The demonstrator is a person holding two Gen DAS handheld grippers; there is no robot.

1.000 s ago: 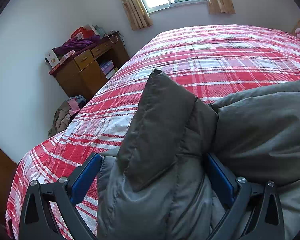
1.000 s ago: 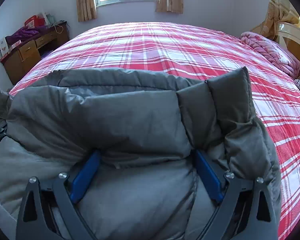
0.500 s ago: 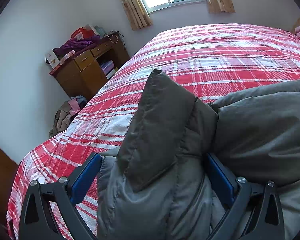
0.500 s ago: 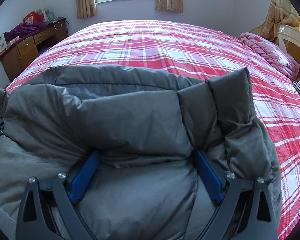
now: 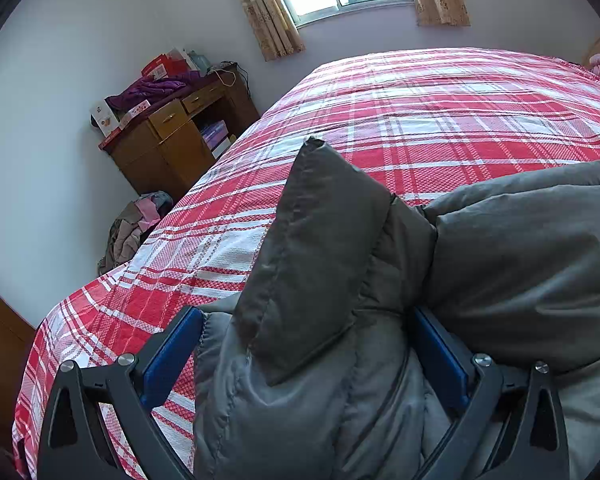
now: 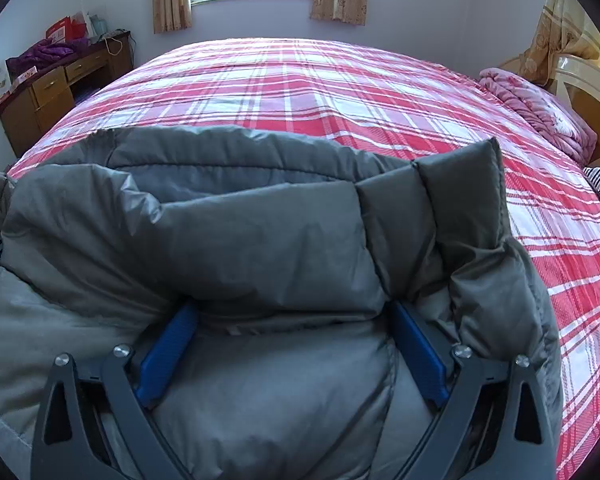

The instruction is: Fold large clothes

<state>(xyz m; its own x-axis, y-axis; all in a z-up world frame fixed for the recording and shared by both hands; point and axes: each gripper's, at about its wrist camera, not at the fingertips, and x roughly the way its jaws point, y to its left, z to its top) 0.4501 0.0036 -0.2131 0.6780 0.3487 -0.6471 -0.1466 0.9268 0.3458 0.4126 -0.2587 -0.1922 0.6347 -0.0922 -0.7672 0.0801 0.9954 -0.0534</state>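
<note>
Gripping a thick wad of the grey padded jacket (image 5: 500, 264) each, the left tongs (image 5: 306, 354) and the right tongs (image 6: 292, 350) are clenched on its puffy edge, the blue pads pressed into the fabric at the bottom centre of both views. Bunched over the near edge of the red plaid bed (image 5: 440, 120), the jacket's long axis runs side to side between the tongs, with bare bedspread stretching away toward the window at the top of both frames. Both sit equally near, so the fold probably travels forward onto that bare spread.
</note>
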